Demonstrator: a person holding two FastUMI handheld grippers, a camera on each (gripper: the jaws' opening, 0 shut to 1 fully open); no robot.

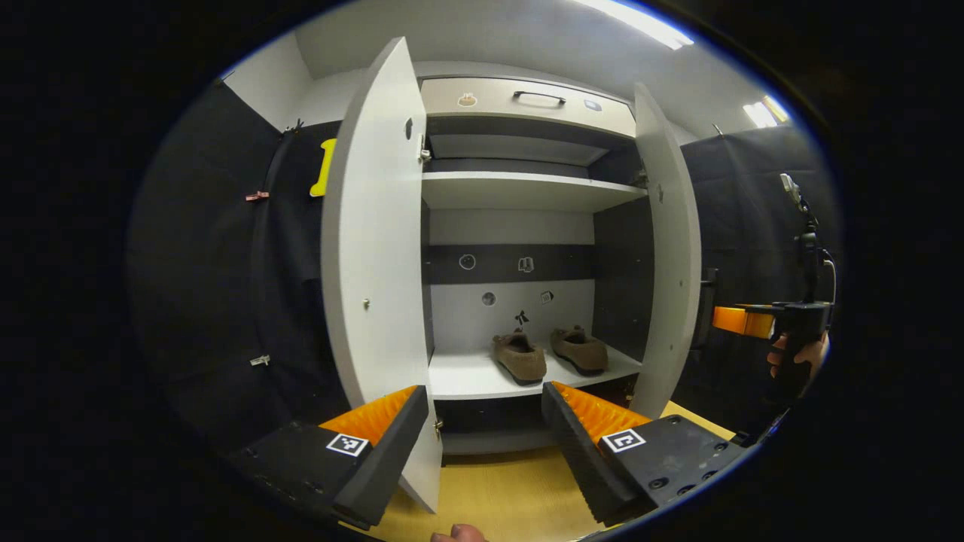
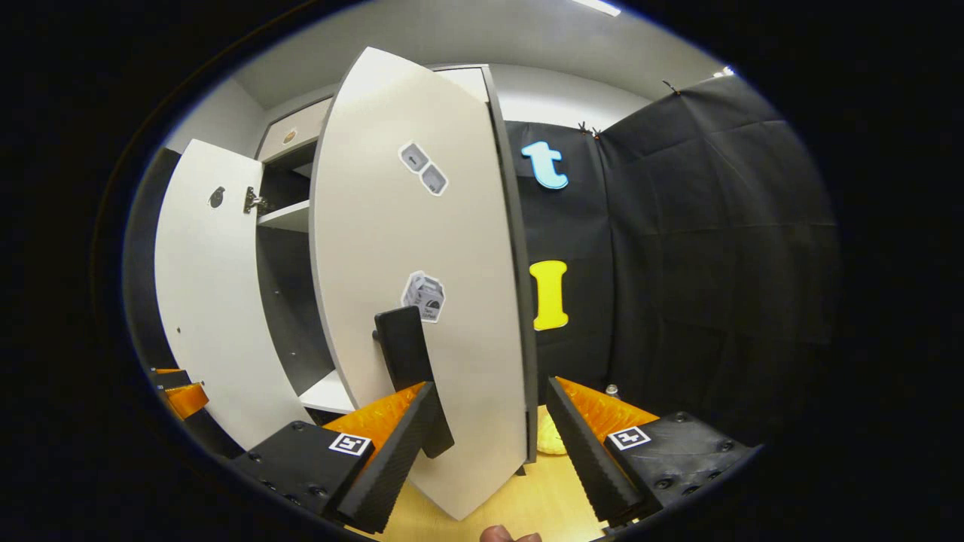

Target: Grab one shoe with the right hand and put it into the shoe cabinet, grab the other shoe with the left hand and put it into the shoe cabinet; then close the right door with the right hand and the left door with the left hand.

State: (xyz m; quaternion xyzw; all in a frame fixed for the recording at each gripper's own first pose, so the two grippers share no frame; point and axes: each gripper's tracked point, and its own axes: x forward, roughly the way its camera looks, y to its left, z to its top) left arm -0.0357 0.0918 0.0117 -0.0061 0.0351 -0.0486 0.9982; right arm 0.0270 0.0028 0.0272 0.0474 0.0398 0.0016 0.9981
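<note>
Right tongs point(image 2: 489, 421) gape empty, straddling the right door's point(image 2: 422, 301) free edge; its dark handle point(image 2: 407, 361) rises just above our left finger, so this hand is nearer. Left tongs point(image 1: 482, 429) gape too, by the left door point(image 1: 376, 256). Both shoes point(image 1: 548, 352) sit on the cabinet's lower shelf point(image 1: 467, 376).

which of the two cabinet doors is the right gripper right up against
The right door, the one bearing stickers and a dark handle. The right gripper straddles its edge, jaws open; the left door stands farther off.
</note>
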